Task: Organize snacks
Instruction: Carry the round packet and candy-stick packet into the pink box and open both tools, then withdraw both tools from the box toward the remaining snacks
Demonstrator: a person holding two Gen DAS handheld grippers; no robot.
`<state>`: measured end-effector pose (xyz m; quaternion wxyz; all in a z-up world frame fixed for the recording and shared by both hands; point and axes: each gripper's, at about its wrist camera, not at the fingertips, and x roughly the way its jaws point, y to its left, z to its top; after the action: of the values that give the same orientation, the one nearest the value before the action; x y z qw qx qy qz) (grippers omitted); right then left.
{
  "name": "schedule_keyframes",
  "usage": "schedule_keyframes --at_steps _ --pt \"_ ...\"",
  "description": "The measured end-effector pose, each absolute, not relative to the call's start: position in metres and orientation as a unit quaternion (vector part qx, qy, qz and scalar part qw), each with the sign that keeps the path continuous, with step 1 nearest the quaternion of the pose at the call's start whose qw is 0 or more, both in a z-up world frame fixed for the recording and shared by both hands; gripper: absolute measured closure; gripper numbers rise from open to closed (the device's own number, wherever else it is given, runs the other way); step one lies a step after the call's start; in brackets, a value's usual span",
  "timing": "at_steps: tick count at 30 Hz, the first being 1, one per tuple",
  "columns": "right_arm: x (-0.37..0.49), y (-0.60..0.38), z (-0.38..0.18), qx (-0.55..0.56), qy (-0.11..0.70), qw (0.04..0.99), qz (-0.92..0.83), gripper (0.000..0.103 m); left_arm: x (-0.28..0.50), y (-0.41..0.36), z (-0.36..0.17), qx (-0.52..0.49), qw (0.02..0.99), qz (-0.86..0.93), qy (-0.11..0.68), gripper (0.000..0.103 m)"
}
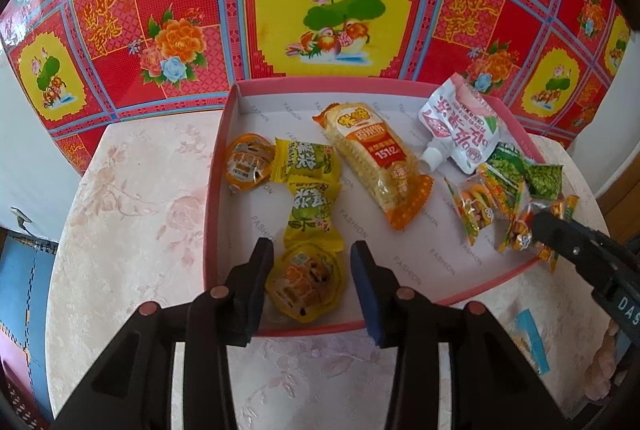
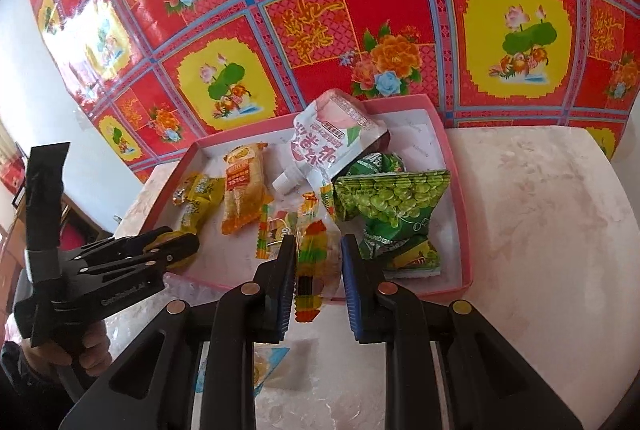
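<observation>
A shallow pink box on the table holds the snacks. My left gripper stands open over its near edge. An orange jelly cup lies on the box floor between the fingers, with a gap at the right pad. Behind it lie two yellow-green candy packs, a second jelly cup, an orange cracker pack and a white spout pouch. My right gripper is shut on a colourful gummy packet over the box's near right part, beside green pea packs.
The table wears a pale pink flowered cloth. A blue-and-white packet lies on it in front of the box. A red and yellow flowered sheet covers the wall just behind. A hand holds the left gripper.
</observation>
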<state>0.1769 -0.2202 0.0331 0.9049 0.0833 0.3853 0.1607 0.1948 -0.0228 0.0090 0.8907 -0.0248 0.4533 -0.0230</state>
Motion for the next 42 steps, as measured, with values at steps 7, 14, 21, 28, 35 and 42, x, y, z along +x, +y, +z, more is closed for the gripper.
schedule_keyframes --at_steps 7,14,21,28,35,42 --pt "0.172 -0.221 0.036 0.09 0.372 0.906 0.179 0.077 0.19 -0.015 0.016 -0.049 0.889 -0.021 0.454 0.056" --pt "0.155 -0.223 0.047 0.083 0.349 0.916 0.181 0.066 0.18 -0.009 0.026 -0.063 0.887 -0.02 0.457 0.056" --pt "0.142 -0.225 0.047 0.096 0.362 0.907 0.194 0.064 0.163 -0.011 0.041 -0.051 0.895 -0.013 0.443 0.056" --pt "0.119 -0.227 0.057 0.095 0.352 0.91 0.196 0.054 0.15 -0.019 0.051 -0.047 0.9 -0.011 0.433 0.051" --pt "0.1 -0.226 0.061 0.081 0.359 0.912 0.18 0.051 0.128 -0.023 0.057 -0.046 0.902 -0.01 0.43 0.049" --pt "0.08 -0.226 0.063 0.07 0.364 0.912 0.174 0.049 0.101 -0.027 0.061 -0.042 0.903 -0.016 0.427 0.043"
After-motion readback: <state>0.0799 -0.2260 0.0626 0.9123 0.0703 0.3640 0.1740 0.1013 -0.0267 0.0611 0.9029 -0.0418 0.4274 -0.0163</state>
